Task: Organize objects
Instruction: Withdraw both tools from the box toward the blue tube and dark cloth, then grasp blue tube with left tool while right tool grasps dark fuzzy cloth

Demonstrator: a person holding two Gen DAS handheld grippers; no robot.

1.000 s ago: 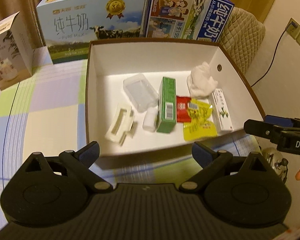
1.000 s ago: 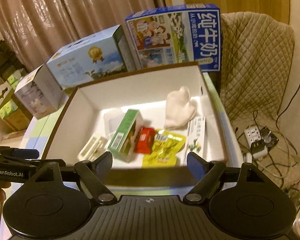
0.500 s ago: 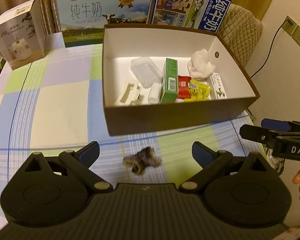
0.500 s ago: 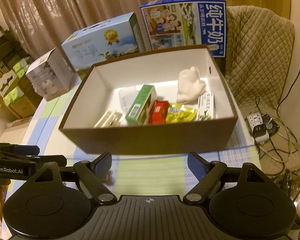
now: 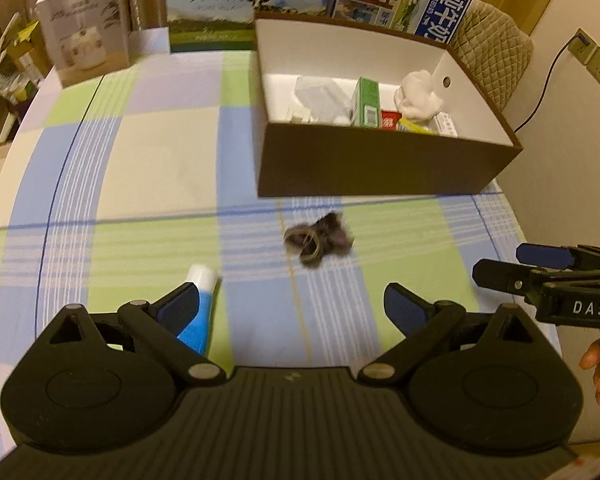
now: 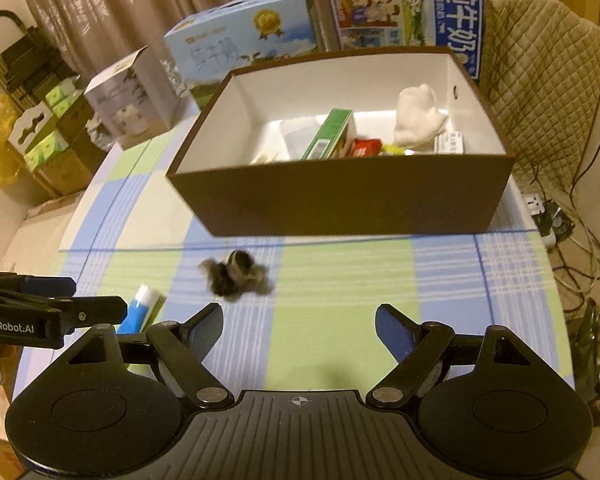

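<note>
Left gripper [image 5: 292,306]: jaws wide apart, nothing between them. A blue tube with a white cap [image 5: 198,312] lies on the checked tablecloth [image 5: 140,168] beside its left finger; a dark furry hair tie [image 5: 318,240] lies ahead of the fingertips. Right gripper [image 6: 299,326]: likewise wide, empty. The brown box [image 6: 340,204] stands beyond both, holding a green carton [image 6: 328,134] and a white cloth [image 6: 418,122].

Right gripper [image 6: 299,330] spread empty above checked cloth [image 6: 340,280], near furry clump [image 6: 236,276]
</note>
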